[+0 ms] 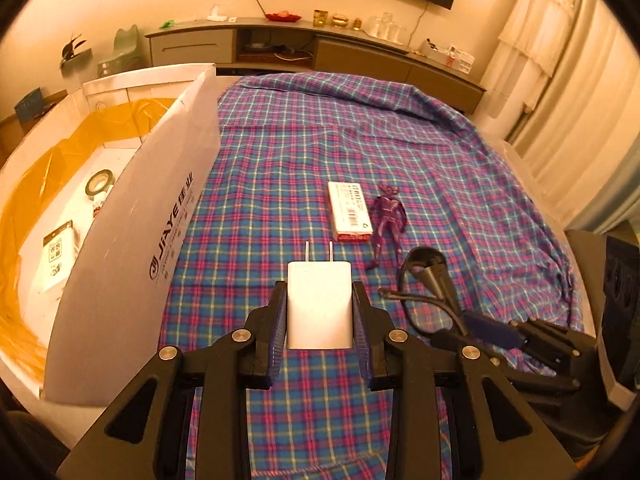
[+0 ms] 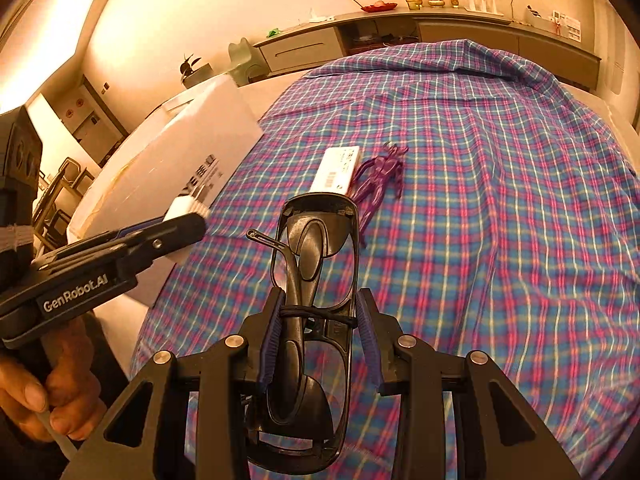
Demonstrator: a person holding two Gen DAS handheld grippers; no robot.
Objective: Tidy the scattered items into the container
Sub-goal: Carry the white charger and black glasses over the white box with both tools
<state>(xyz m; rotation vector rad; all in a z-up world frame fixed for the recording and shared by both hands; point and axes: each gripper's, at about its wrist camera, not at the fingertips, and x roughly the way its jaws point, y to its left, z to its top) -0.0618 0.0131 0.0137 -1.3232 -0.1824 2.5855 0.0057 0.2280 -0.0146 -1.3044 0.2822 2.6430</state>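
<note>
My left gripper (image 1: pixel 319 294) is shut on a white plug charger (image 1: pixel 319 312), prongs pointing away, held above the plaid cloth beside the container. The container is a white cardboard box (image 1: pixel 132 240) with a yellow liner, standing at the left. My right gripper (image 2: pixel 320 308) is shut on folded black glasses (image 2: pixel 314 248), held above the cloth. In the right wrist view the left gripper (image 2: pixel 182 226) and the charger (image 2: pixel 186 206) hang next to the box (image 2: pixel 180 148). A small white carton (image 1: pixel 350 210) and a purple toy figure (image 1: pixel 386 220) lie side by side on the cloth.
A tape roll (image 1: pixel 99 184) and a printed packet (image 1: pixel 58 252) lie inside the box. The box's tall flap stands between its inside and the plaid cloth (image 1: pixel 460 168). A person's hand (image 2: pixel 52 392) holds the left gripper's handle. A low cabinet (image 1: pixel 320 48) lines the far wall.
</note>
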